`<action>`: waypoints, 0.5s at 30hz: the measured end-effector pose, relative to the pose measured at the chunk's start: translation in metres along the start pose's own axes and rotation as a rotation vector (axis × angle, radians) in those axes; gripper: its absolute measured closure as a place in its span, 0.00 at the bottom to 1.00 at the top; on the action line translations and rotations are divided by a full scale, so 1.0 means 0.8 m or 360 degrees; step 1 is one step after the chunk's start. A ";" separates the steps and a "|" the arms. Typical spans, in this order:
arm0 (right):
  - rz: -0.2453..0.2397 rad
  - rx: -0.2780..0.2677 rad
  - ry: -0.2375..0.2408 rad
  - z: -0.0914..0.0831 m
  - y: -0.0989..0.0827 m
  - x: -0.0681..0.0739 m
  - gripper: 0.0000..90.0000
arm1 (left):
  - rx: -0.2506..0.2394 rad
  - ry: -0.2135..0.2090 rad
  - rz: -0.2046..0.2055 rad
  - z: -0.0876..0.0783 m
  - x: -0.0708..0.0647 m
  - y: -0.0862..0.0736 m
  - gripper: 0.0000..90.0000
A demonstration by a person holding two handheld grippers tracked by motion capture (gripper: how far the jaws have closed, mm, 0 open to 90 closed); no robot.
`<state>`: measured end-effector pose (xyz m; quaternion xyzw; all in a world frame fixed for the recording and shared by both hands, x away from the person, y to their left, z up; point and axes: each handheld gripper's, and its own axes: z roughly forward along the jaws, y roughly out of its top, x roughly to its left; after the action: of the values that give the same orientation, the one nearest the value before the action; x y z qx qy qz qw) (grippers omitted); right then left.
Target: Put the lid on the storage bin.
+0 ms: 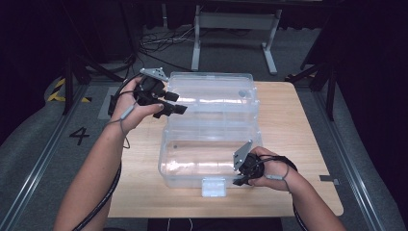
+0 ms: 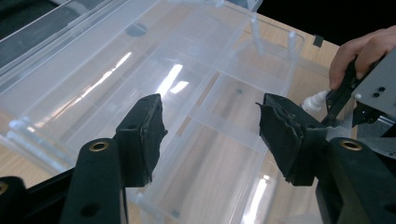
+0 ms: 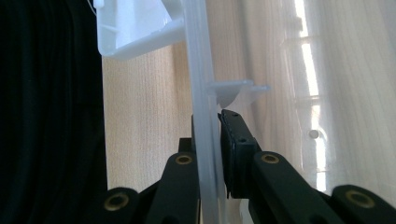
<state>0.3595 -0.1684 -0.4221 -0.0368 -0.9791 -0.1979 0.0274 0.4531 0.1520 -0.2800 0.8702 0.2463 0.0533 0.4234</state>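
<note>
The right gripper view reveals the right claw [image 3: 212, 140] pinching the clear box's [image 1: 211, 130] wall; the left claw [image 2: 210, 135] gapes empty, probably above its lid.

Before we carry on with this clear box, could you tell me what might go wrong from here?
1. The right gripper pinches only the thin front wall of the clear plastic box; it may slip or flex the wall.
2. The left gripper hangs open above the lid, so the box has one hold only and could slide on the table.
</note>
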 end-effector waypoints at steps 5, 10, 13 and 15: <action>0.0016 -0.0006 -0.0003 0.000 -0.002 0.001 0.94 | 0.0020 -0.0011 0.0024 0.014 0.002 0.014 0.46; 0.0001 -0.0007 -0.0002 0.000 -0.002 -0.001 0.94 | 0.0050 -0.0036 0.0057 0.028 0.001 0.029 0.47; 0.0006 -0.0012 -0.0003 0.001 -0.002 -0.001 0.94 | 0.0073 -0.0043 0.0084 0.038 0.001 0.039 0.47; 0.0010 -0.0017 0.0001 0.001 -0.003 -0.001 0.94 | 0.0088 -0.0040 0.0095 0.046 0.001 0.046 0.47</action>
<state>0.3601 -0.1700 -0.4239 -0.0399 -0.9780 -0.2029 0.0282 0.4789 0.1070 -0.2757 0.8891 0.2162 0.0481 0.4005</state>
